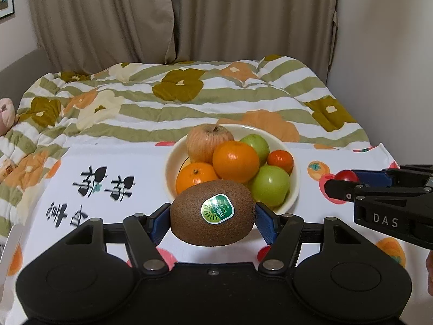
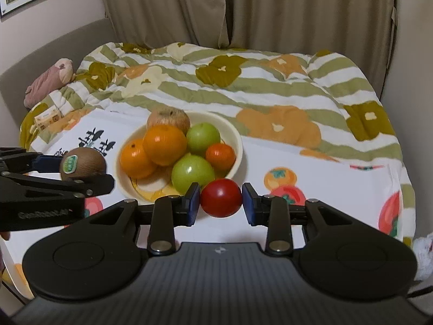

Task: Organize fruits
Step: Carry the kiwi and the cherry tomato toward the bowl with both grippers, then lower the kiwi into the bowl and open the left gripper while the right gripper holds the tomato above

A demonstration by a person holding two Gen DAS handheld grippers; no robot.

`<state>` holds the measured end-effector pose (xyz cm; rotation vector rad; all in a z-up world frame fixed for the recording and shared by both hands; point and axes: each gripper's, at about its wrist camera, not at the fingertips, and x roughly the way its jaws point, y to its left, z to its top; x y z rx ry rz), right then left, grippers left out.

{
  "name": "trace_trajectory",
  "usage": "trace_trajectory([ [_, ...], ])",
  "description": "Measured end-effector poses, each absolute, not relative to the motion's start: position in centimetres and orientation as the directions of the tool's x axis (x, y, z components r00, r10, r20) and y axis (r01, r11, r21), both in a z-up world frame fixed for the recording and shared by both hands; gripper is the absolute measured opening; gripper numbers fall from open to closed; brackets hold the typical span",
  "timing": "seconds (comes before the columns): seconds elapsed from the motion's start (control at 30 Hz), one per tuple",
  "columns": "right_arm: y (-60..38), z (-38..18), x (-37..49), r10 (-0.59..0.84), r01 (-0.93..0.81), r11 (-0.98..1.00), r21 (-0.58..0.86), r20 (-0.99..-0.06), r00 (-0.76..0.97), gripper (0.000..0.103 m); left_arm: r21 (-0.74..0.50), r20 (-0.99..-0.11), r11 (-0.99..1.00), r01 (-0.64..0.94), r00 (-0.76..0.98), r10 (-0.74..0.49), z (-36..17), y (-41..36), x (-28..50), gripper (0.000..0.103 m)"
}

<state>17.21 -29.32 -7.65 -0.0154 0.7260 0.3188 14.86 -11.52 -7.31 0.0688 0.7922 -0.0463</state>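
Clearly both tongs are loaded. The left gripper (image 1: 212, 218) pinches a kiwi (image 1: 212, 212) across its long ends, blue pads pressed on each tip, the green sticker facing the camera; the fruit hangs clear of the printed cloth (image 1: 108, 168), just near of the cream bowl (image 1: 173, 159). The right gripper (image 2: 221, 199) is pressed together on a small red tomato (image 2: 221, 197), also lifted, just near of the bowl's right side.

The kiwi looks light, with a fuzzy skin that should give the pads good friction, but the flesh is probably soft, so a hard squeeze could bruise it. An end-to-end hold is secure against rolling. The tomato is smooth and glossy, likely slippery and thin-skinned; a hold across its widest part with gentle pressure suits it best.

The bowl is already heaped: an apple (image 1: 208, 142) at the far side, two oranges, two green fruits and a small tangerine (image 1: 280, 160). Anything set on top could roll off.
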Motion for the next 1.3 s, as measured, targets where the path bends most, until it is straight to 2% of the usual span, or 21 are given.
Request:
trace_trajectory([
  [0.37,-29.3,-7.5,19.4,0.286,-0.286,0.952,0.107,-0.643,0.71,0.048,0.065,-0.745,0.991,0.116,0.666,-0.029,-9.9,-12.7,18.5,0.07],
  [0.87,-29.0,-8.1,20.4,0.282,-0.279,0.954,0.111,-0.648,0.708,0.048,0.142,-0.771,0.978,0.155,0.637,0.011,-12.7,-14.3,20.3,0.07],
  [0.97,-29.0,-8.1,20.7,0.279,-0.275,0.955,0.11,-0.648,0.709,0.048,0.145,-0.773,0.976,0.164,0.634,0.008,-12.7,-14.2,20.3,0.072],
  [1.13,-29.0,-7.9,21.2,0.277,-0.276,0.955,0.105,-0.642,0.715,0.048,0.147,-0.758,0.971,0.186,0.652,-0.01,-12.0,-14.2,20.1,0.084],
  [1.3,-28.6,-7.5,22.0,0.285,-0.294,0.951,0.095,-0.635,0.718,0.048,0.141,-0.739,0.973,0.183,0.673,-0.02,-11.0,-13.6,19.7,0.088],
])
